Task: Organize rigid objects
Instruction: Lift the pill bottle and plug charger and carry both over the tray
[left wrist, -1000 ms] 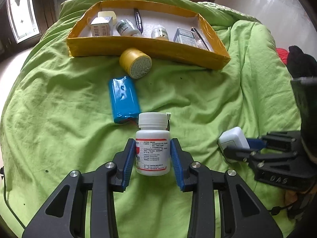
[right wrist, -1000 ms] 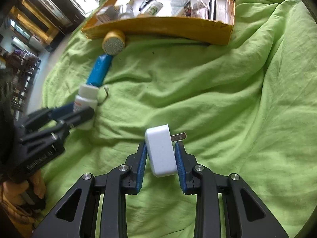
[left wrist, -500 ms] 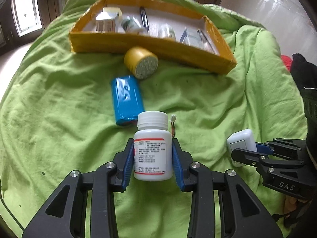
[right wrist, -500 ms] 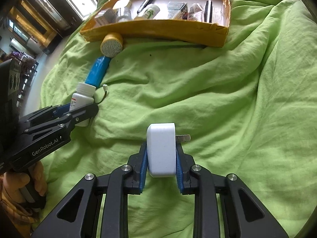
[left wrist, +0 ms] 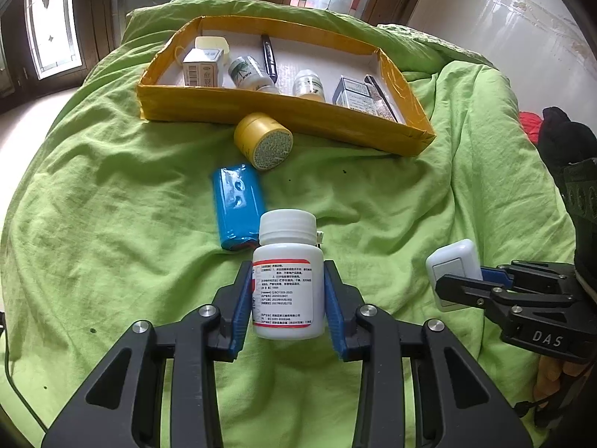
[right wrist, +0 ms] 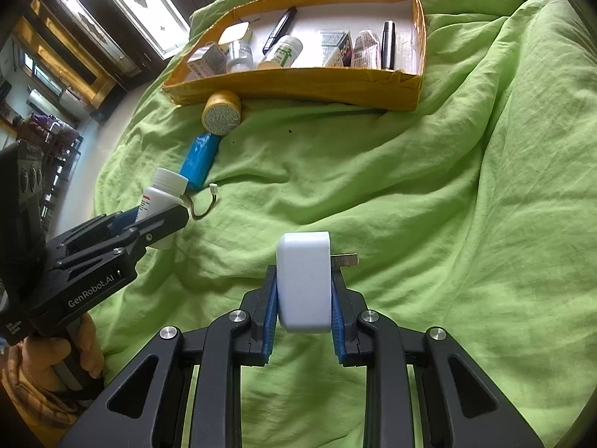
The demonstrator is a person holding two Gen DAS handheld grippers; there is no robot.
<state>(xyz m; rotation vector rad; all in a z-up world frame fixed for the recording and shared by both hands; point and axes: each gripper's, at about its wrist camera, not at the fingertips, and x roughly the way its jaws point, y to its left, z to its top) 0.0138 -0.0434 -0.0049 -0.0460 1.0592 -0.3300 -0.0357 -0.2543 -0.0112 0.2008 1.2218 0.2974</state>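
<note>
Both tools tilt steeply down over the rumpled green bedsheet (right wrist: pixel 447 194). The left tool (left wrist: pixel 287 298) clamps a smooth white plastic pill bottle (left wrist: pixel 287 280); the right tool (right wrist: pixel 304 310) grips a glossy white charger plug (right wrist: pixel 304 280). Farther off lie a blue battery pack (left wrist: pixel 237 205), a yellow jar (left wrist: pixel 263 140) and the yellow cardboard tray (left wrist: pixel 261 106).
</note>
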